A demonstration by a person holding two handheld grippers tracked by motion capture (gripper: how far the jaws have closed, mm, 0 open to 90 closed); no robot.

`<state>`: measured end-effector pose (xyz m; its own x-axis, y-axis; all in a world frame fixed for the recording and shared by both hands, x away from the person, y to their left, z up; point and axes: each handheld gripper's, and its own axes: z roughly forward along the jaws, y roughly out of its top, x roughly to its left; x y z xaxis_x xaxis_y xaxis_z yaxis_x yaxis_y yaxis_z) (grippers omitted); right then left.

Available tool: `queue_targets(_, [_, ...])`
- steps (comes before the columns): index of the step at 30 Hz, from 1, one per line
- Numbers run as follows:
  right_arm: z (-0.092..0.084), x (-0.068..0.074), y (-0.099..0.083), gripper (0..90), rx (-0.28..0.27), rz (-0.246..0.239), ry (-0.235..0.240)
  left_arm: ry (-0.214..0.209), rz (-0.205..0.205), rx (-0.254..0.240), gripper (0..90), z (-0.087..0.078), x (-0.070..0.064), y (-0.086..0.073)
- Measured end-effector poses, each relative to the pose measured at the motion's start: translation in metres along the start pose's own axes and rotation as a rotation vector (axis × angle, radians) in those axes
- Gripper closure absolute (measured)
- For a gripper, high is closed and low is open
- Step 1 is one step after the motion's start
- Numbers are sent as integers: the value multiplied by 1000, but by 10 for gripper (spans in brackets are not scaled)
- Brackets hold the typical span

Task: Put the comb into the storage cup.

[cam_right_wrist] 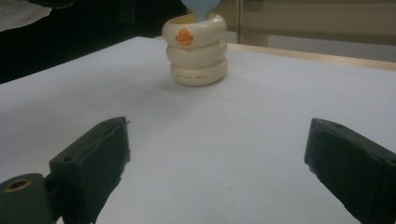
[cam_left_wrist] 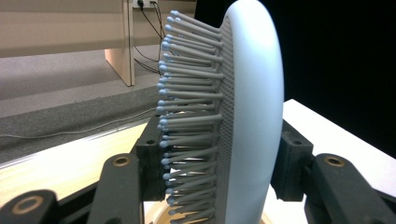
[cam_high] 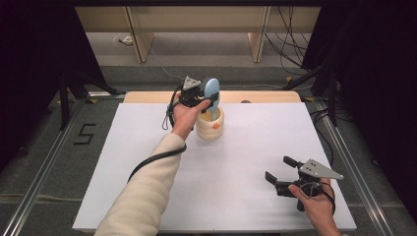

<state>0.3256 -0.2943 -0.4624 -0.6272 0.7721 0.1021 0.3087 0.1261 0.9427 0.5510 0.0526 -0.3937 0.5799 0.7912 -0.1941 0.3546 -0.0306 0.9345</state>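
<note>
The left hand-held gripper (cam_high: 205, 100) clamps the pale blue hairbrush (cam_high: 212, 91) upright over the cream ringed holder (cam_high: 210, 126), toward twelve o'clock on the table (cam_high: 246, 196). Lowering it straight and centred should avoid tipping the holder. The right hand-held gripper (cam_high: 280, 169) idles, jaws spread, at four o'clock.

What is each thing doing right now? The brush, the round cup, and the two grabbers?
hairbrush: upright, handle end down in the holder, pinched at its head.
cream holder: standing on the white table, brush inside.
left gripper: shut on the hairbrush, one jaw on the bristles, one on the back.
right gripper: open, holding nothing, near the table's front right.
</note>
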Motion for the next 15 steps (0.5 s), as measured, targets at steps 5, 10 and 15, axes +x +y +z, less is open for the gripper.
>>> queue_targets(5, [0,0,0,77,2,0,0,8,-27,-1,475,-2,4,-1])
queue_targets(10, [0,0,0,77,3,-1,-2,26,-62,3,471,-4,6,0])
queue_targets(15, [0,0,0,77,2,-1,-1,45,-76,9,461,-6,9,0])
